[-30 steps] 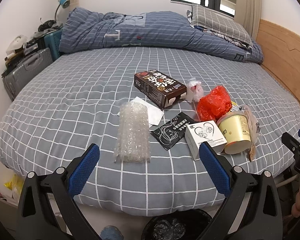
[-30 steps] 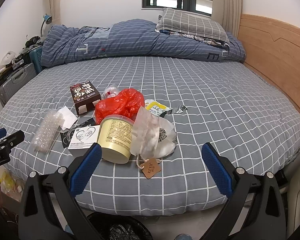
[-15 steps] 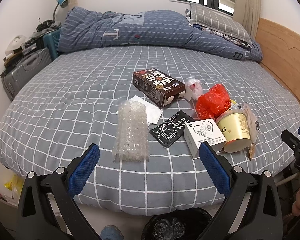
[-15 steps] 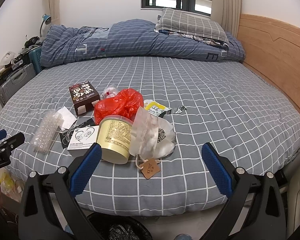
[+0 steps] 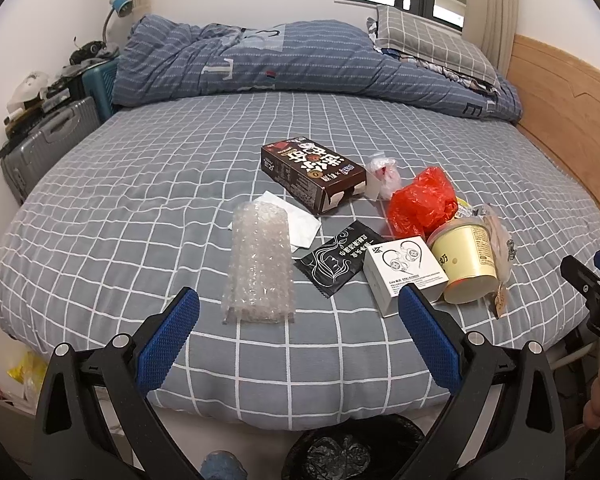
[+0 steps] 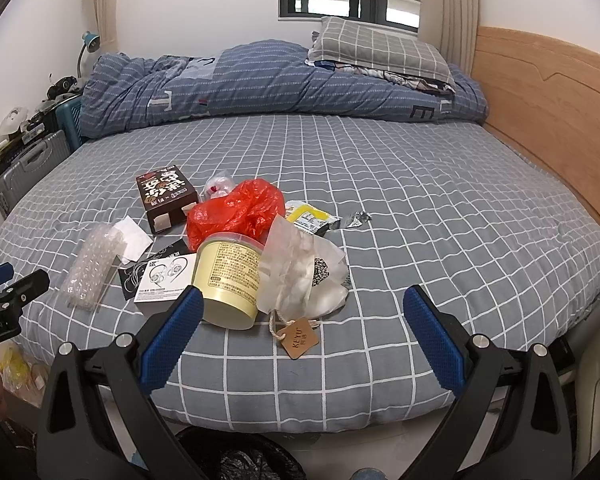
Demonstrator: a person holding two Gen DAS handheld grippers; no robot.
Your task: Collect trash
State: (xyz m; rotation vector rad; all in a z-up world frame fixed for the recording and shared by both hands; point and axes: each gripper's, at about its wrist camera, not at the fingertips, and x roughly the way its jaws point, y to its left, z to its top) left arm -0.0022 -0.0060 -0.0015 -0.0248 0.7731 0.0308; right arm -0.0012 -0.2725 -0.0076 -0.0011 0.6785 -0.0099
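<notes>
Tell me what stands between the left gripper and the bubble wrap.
Nothing visible does. The left gripper is open and hangs near the bed's edge, with only bare bedsheet between its fingers and the bubble wrap. The black sachet lies beside the wrap, not in front.

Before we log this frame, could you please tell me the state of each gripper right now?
Left gripper: open, holding nothing, above the bed edge.
Right gripper: open, holding nothing.
</notes>
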